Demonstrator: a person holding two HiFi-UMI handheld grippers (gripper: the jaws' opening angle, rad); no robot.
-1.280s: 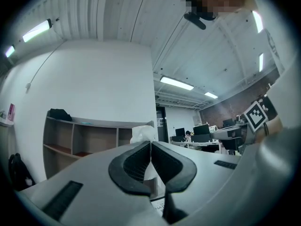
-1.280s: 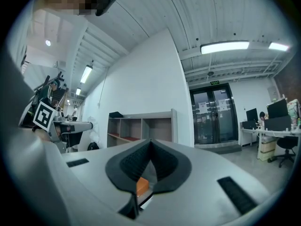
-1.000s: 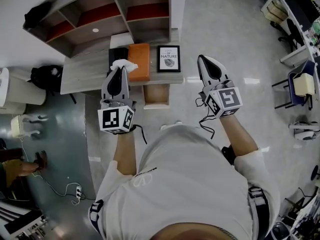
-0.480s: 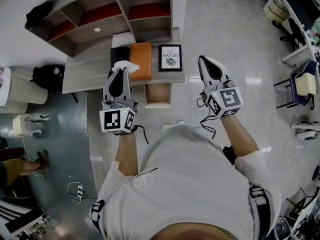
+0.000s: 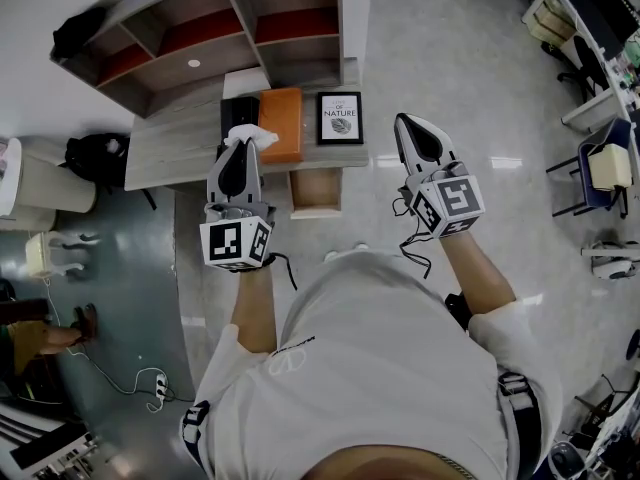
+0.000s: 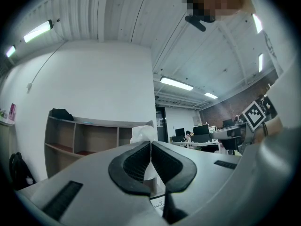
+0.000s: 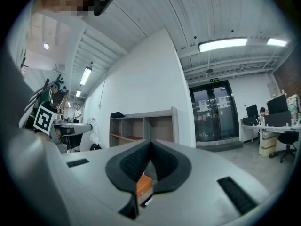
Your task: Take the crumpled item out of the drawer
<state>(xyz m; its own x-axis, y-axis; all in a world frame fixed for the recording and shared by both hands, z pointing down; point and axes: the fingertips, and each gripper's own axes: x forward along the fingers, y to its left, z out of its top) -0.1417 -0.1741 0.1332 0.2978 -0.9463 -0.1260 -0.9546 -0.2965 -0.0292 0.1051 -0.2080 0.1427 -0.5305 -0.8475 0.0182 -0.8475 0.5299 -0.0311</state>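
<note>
Nearest the person, the left claw (image 6: 150,143) is seen closed, its pads pinched on a fold of the crumpled white item (image 6: 143,133), which sticks up past the tips. The right claw (image 7: 150,143) is closed on nothing and is held level, well apart from the left one, over the floor beside the worktop (image 5: 170,150).

Below and between the two claws, the drawer (image 5: 314,190) is pulled open under the front edge of the worktop, and its visible part looks bare. The crumpled item is thus held out of the drawer, raised over the worktop just beside the orange box (image 5: 281,124).

The extraction is judged as good as done. What is left is best handled by keeping the pinch firm, since only a thin fold of light material is gripped and it could slip out. The item should be carried clear of the orange box and set on a bare part of the worktop before the claw is loosened. The free right claw could be used for the drawer.

Farther back, a framed print (image 5: 339,117) lies on the worktop. The word "NATURE" can be read on it; the smaller line above is too fine to read surely. Behind it stands an open shelf unit (image 5: 200,38).
</note>
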